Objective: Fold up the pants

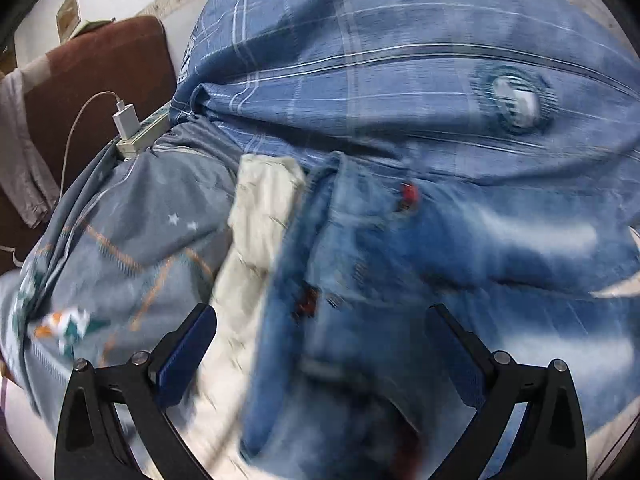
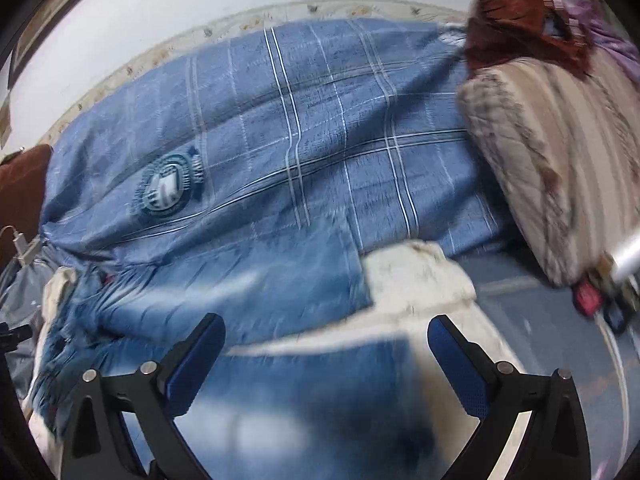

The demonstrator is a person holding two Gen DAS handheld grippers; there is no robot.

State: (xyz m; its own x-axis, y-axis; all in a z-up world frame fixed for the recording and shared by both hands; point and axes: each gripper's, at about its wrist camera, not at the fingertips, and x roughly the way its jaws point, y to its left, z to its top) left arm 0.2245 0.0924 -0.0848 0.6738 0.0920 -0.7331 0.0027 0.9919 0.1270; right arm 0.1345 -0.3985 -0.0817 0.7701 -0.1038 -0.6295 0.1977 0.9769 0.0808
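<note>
Jaws spread wide on left gripper (image 1: 320,332) and right gripper (image 2: 326,340), both hovering over jeans (image 1: 380,248), seemingly seeking fold holds.

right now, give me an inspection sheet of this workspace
surface: bed under a blue plaid quilt with a round emblem
job's things: blue jeans lying on the bed, pale pocket lining showing; frames blurred
clutter: striped pillow, grey star-print bedding, small red item by the pillow
grippers: left gripper open over the jeans; right gripper open over the jeans
cables: white charger in a power strip
surroundings: white wall, brown headboard
</note>
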